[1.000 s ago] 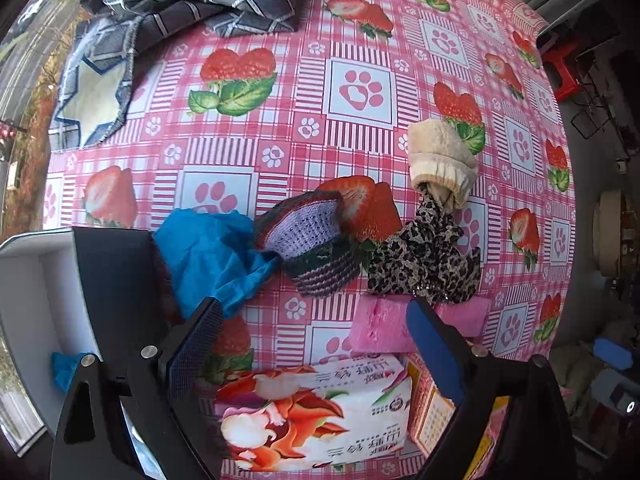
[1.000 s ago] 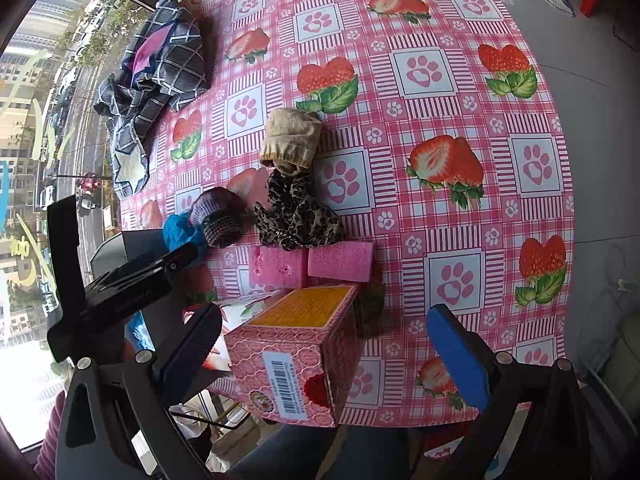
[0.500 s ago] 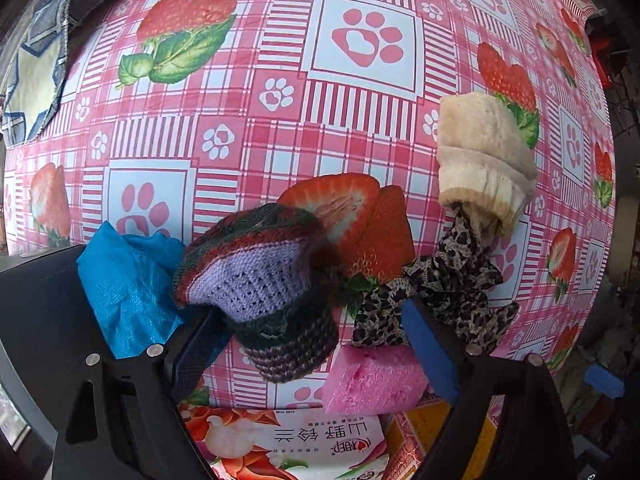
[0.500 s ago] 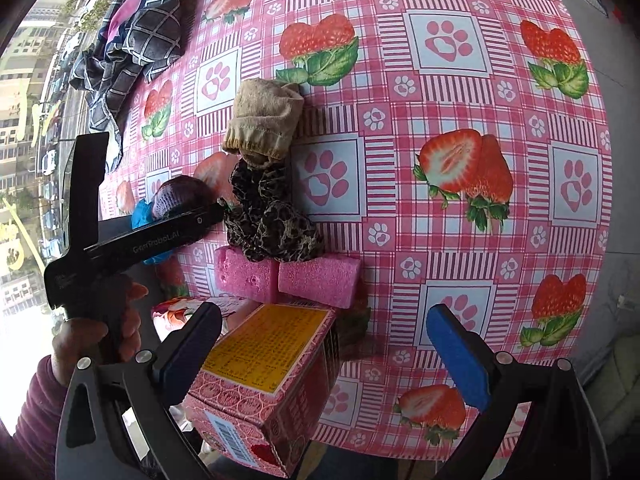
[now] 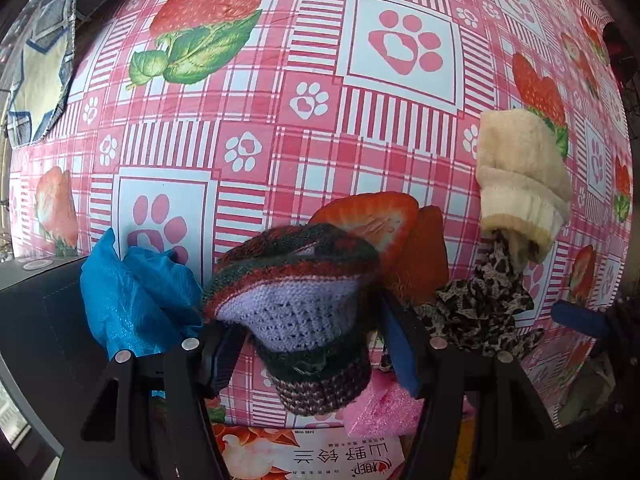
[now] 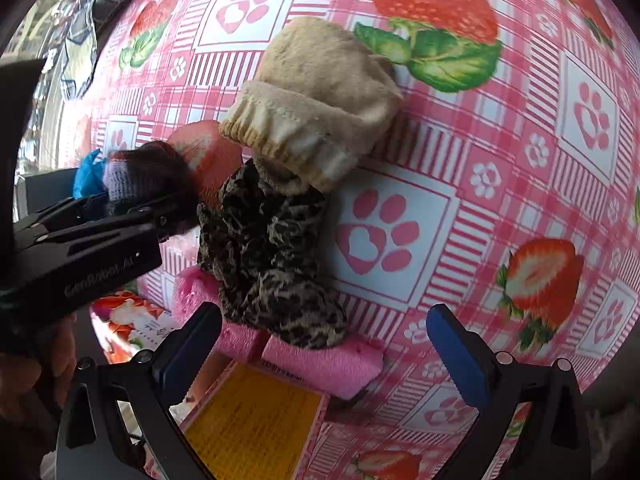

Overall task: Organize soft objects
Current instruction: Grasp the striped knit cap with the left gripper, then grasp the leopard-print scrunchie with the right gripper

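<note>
You are closing the left tongs (image 5: 312, 344) around the striped purple knitted hat (image 5: 296, 312); squeeze its middle. Right tongs (image 6: 320, 344) are gaping empty.

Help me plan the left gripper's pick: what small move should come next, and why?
Probably finish closing the left gripper on the knitted hat. Its jaws have just been closing and already straddle the hat, one finger on each side, though the pads do not clearly press it yet. The blue bag and leopard cloth lie just outside the fingers, so a straight squeeze should take only the hat.
</note>
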The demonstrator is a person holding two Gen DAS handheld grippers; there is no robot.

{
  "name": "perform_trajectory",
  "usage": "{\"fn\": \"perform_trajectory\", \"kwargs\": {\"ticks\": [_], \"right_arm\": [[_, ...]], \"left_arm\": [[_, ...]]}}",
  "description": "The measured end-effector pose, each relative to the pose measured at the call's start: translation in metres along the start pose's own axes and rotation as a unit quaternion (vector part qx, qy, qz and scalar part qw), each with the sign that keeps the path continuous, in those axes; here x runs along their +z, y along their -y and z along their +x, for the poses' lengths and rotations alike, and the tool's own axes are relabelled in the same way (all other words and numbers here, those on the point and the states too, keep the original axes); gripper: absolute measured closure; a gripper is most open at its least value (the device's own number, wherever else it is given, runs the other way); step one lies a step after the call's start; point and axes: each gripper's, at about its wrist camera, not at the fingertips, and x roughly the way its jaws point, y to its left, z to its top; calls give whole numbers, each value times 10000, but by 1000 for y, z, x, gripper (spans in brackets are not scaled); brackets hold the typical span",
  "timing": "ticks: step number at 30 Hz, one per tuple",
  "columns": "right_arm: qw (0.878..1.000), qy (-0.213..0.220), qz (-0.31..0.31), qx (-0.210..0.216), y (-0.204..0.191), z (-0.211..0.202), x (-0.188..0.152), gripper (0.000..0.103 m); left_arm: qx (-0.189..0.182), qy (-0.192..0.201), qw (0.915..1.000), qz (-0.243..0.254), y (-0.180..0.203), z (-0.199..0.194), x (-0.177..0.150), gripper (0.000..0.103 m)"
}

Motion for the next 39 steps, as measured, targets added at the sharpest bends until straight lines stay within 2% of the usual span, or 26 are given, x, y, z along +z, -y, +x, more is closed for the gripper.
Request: {"fn": "perform_trajectory", "kwargs": {"ticks": [1, 2, 4, 9, 12, 16, 18, 21, 23, 26, 28, 34, 36, 39], "right_arm": [[9999, -1, -111, -35, -4, 4, 3, 0], [9998, 39, -143, 154, -6, 6, 6, 0], [9998, 85, -168, -94, -6, 9, 8, 0], [9996, 235, 160, -52, 21, 5, 2, 0], [9970, 291, 713, 103, 55, 2, -6, 0], [9897, 543, 1303, -230, 97, -10, -24, 0], [9854, 673, 1561, -135, 114, -18, -33, 0], [9845, 927, 1421, 440, 114, -28, -39, 0], [9880, 937, 1122, 494, 103, -26, -34, 0], [9934, 901, 711, 75, 76, -12, -23, 0], [9945, 840, 542, -324, 65, 1, -16, 0], [9912, 773, 238, -1045, 50, 17, -11, 0], [9911, 838, 309, -985, 48, 18, -13, 0], [9920, 722, 250, -1007, 58, 14, -14, 0]], "left_arm": [[26, 25, 10000, 13, 4, 0, -2, 39], [49, 52, 10000, 23, 6, -2, -4, 44], [86, 99, 9999, 66, 16, -2, -10, 53], [127, 186, 9995, 199, 30, -7, -14, 58], [152, 203, 9996, 160, 30, -8, -16, 57], [159, 221, 9995, 150, 36, -5, -11, 53], [206, 243, 9994, 160, 39, -7, -10, 49], [280, 282, 9991, 172, 35, -3, -6, 42], [311, 284, 9990, 179, 34, -2, -4, 36], [373, 310, 9986, 212, 30, 2, 1, 29], [396, 318, 9984, 263, 31, 2, 5, 27], [472, 370, 9977, 331, 43, 2, 13, 27], [506, 407, 9971, 405, 49, 2, 13, 31], [364, 364, 9977, 443, 58, 0, 14, 56]]}}
